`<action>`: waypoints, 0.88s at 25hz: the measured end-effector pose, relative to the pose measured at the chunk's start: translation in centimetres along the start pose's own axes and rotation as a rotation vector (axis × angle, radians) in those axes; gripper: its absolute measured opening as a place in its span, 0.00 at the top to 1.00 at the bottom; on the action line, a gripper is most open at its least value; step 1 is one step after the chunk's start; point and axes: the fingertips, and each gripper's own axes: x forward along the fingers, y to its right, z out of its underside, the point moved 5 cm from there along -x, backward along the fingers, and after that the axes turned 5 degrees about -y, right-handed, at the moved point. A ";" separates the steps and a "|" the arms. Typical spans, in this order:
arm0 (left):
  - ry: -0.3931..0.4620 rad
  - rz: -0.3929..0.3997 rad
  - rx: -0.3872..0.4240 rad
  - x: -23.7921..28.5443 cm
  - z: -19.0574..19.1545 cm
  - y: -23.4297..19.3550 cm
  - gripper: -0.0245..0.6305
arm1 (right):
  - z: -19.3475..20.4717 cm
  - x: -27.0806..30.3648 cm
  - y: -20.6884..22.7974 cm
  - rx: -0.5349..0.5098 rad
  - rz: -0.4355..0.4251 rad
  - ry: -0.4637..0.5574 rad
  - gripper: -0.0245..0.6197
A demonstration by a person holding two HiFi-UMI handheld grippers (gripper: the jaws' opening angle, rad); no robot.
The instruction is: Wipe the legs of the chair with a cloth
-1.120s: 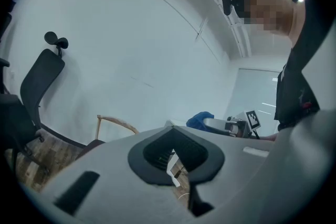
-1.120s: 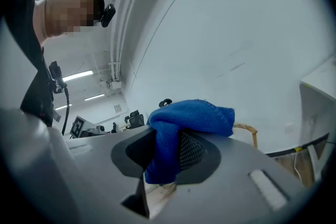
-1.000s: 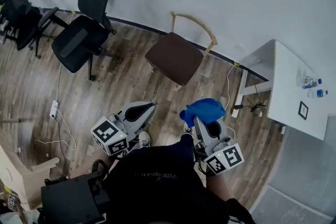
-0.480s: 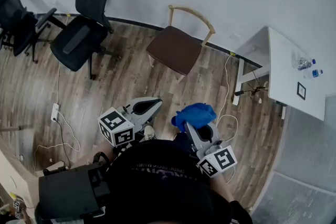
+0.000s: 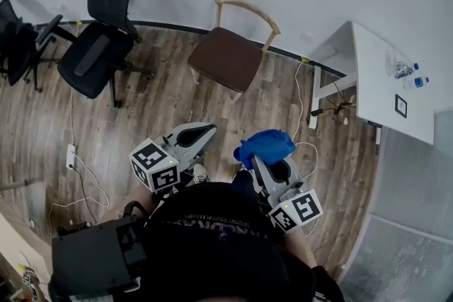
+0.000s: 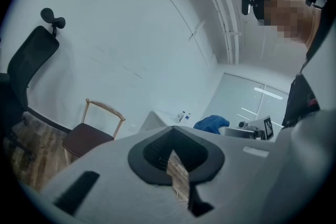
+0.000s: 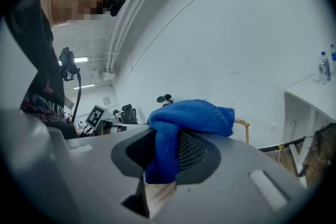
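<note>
In the head view the left gripper [image 5: 209, 131] sat just left of the frame's centre, its jaws closed together with nothing between them; its own view showed only a thin seam where the two met. The right gripper [image 5: 257, 162] sat just right of centre, clamped on a blue cloth [image 5: 265, 146]. The cloth was bunched over the jaw tips and, in the right gripper view, hung down between the jaws. Both grippers pointed towards the top of the frame, held close in front of the person [image 5: 219, 251], whose dark top filled the lower middle. The wooden chair [image 5: 226, 60] with a brown seat and curved back rail stood in the upper middle on the plank floor [image 5: 163, 109], near the wall. It was well apart from the cloth and both grippers, and its legs were mostly hidden under the seat. A black office chair [image 5: 95, 56] stood at the upper left. A white table [image 5: 375, 95] with small bottles [image 5: 403, 71] on it was at the right, with cables [image 5: 304, 102] trailing on the floor beside it.
</note>
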 end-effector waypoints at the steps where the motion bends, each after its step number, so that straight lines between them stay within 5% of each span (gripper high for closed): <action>1: -0.001 0.002 -0.005 0.0 0.1 -0.1 0.95 | 0.0 0.0 0.0 0.002 0.005 -0.001 0.81; 22: 0.012 -0.022 -0.028 -0.8 1.0 0.0 0.95 | 0.0 0.2 -0.3 0.008 -0.007 -0.025 0.81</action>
